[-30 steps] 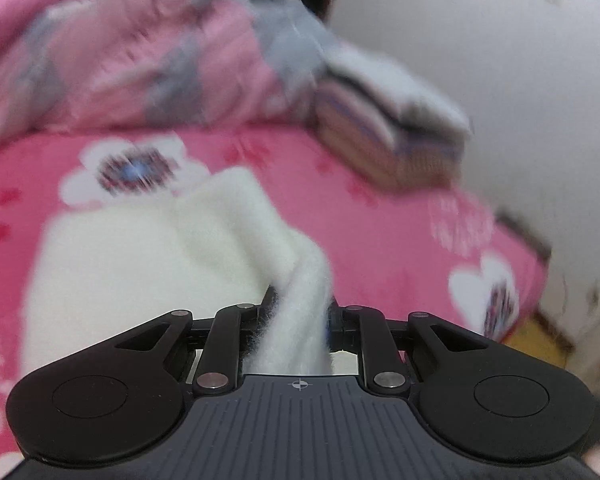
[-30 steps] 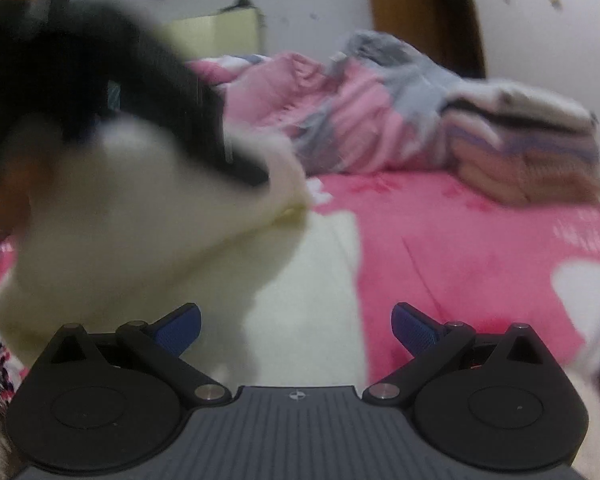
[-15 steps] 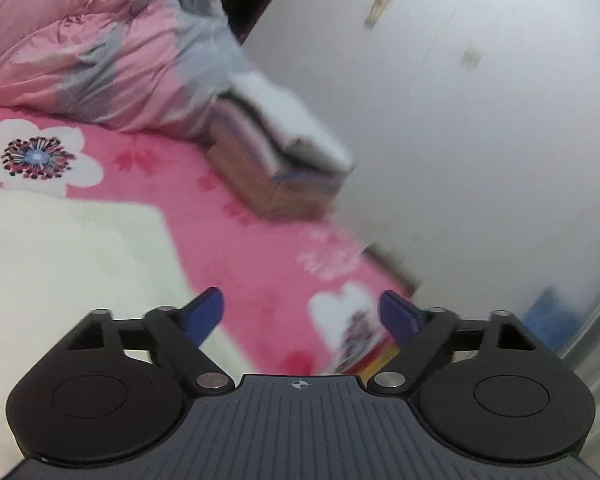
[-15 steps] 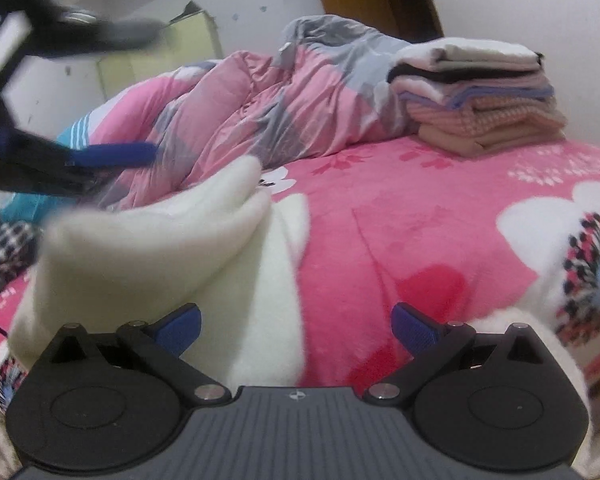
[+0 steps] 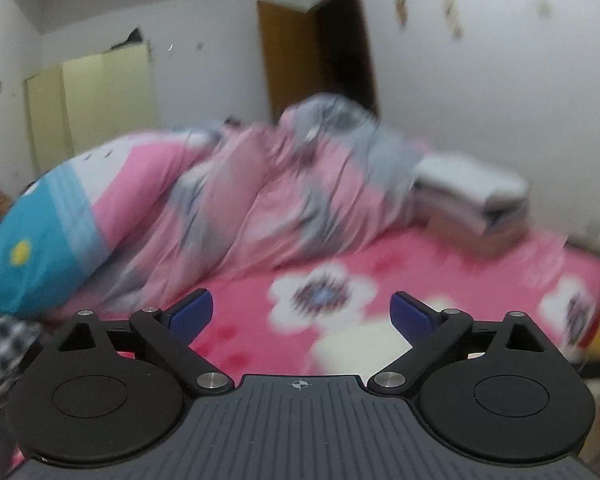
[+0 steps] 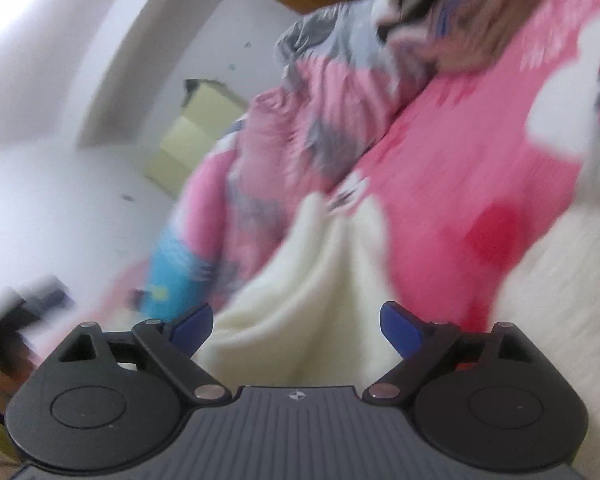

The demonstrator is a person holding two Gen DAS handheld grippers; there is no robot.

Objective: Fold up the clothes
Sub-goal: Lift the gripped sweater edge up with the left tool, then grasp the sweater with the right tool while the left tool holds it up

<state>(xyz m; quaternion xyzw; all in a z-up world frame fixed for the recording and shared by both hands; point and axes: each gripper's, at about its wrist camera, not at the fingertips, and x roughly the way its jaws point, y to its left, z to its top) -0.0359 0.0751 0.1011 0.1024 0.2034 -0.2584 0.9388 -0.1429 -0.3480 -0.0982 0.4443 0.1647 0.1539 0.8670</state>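
Observation:
A cream fleece garment (image 6: 300,280) lies on the pink flowered bed cover (image 6: 440,168). In the right wrist view it fills the space in front of my right gripper (image 6: 296,320) and reaches in between the jaws. Those jaws are wide and closing, and the blue pads (image 6: 396,322) do not press on the cloth. The view is tilted and blurred. My left gripper (image 5: 300,312) hangs above the bed cover (image 5: 440,272), its jaws opening with nothing between them. Only a pale corner of the garment (image 5: 360,344) shows below it.
A crumpled pink and grey duvet (image 5: 292,200) and a blue pillow (image 5: 32,240) lie at the back of the bed. A stack of folded clothes (image 5: 472,196) sits by the white wall at right. A wardrobe (image 5: 100,100) and a brown door (image 5: 312,52) stand behind.
My left gripper let go of the cream garment, opened wide, rose and swung away from it. The right wrist view rolled sideways and its jaws narrowed a little.

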